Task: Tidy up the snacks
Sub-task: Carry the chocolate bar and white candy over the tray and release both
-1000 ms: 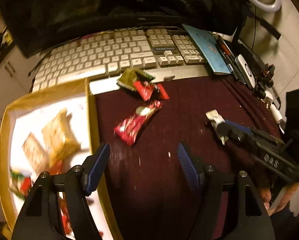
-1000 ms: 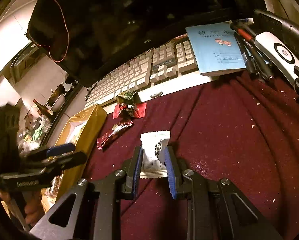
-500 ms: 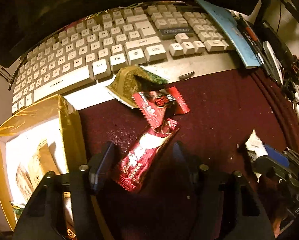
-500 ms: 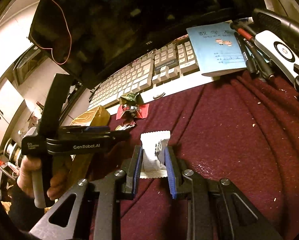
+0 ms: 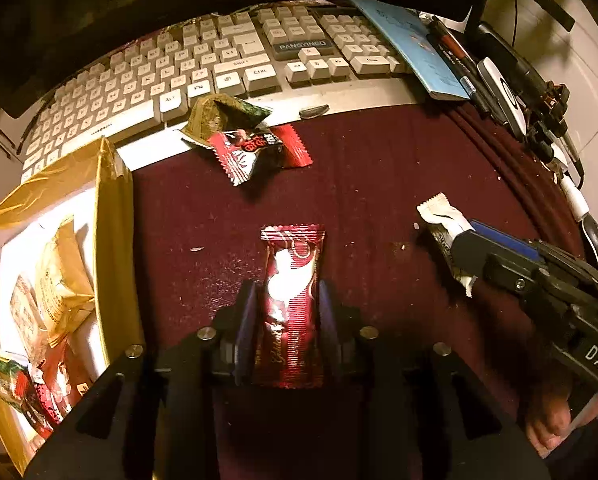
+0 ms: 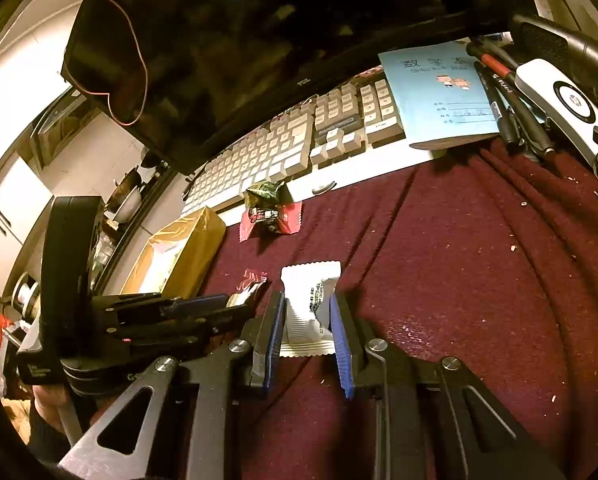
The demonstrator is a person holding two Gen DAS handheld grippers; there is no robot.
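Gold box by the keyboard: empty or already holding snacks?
Holding snacks: the gold box is open-topped, with several wrapped snacks inside.

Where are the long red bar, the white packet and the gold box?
long red bar (image 5: 293, 280): left wrist view, middle of the wrapper.
white packet (image 6: 311, 300): right wrist view, upper body of the wrapper.
gold box (image 5: 113, 240): left wrist view, its right wall.

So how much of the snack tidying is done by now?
Several packets already lie in the gold box. The right gripper holds a white packet; the left gripper is closing around a long red bar. A red packet and a green one wait by the keyboard.
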